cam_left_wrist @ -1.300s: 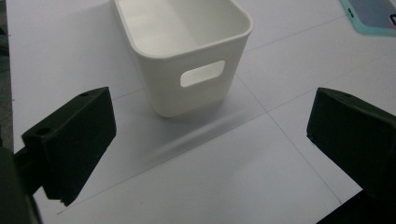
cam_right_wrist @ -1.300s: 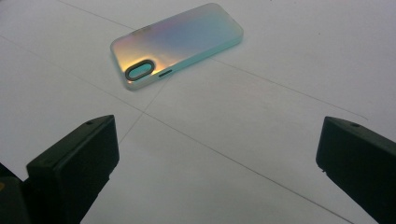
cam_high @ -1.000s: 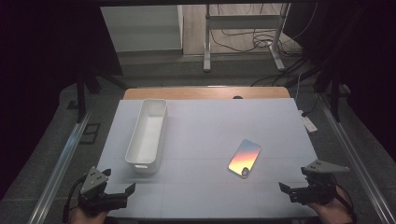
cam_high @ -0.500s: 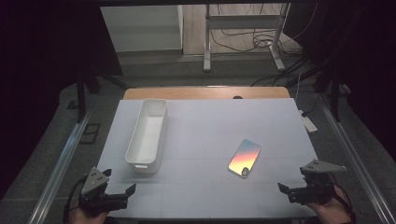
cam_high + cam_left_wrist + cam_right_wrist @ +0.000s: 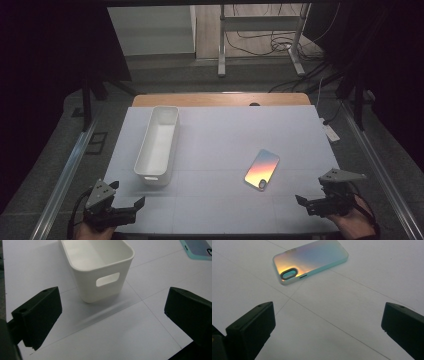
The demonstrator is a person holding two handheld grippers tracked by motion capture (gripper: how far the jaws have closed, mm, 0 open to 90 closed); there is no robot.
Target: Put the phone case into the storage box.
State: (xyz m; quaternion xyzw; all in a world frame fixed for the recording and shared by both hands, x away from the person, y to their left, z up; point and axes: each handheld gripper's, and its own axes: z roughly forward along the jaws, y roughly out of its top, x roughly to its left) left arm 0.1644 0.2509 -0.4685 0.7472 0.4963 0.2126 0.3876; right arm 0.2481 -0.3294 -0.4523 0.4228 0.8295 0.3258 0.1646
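Iridescent plastic is what you are dealing with: in the high view the phone case (image 5: 262, 169) lies flat, camera cut-out toward you, in the lower right-centre of the frame on the white table (image 5: 225, 135), well apart from the white bin (image 5: 157, 145) at left-centre. Your right gripper (image 5: 306, 204) sits at the lower right corner, near the case, its jaws spread and empty. Your left gripper (image 5: 134, 209) sits at the lower left, just below the bin, also spread and empty.

In the left gripper view the bin (image 5: 98, 267) fills the upper middle, its handle slot facing you, standing between the two parted jaws but farther off. A corner of the case (image 5: 197, 248) shows at the upper right.

In the right gripper view the case (image 5: 310, 260) lies in the upper centre, beyond the wide-parted jaws, nothing between them.

Judging by its look, the case is light, thin, somewhat springy and glossy, so it will likely slide on the smooth table and flex if squeezed hard. Lying flat, it offers little to grab; I would pinch across its long edges, near mid-length, with the jaws low and the grip gentle.
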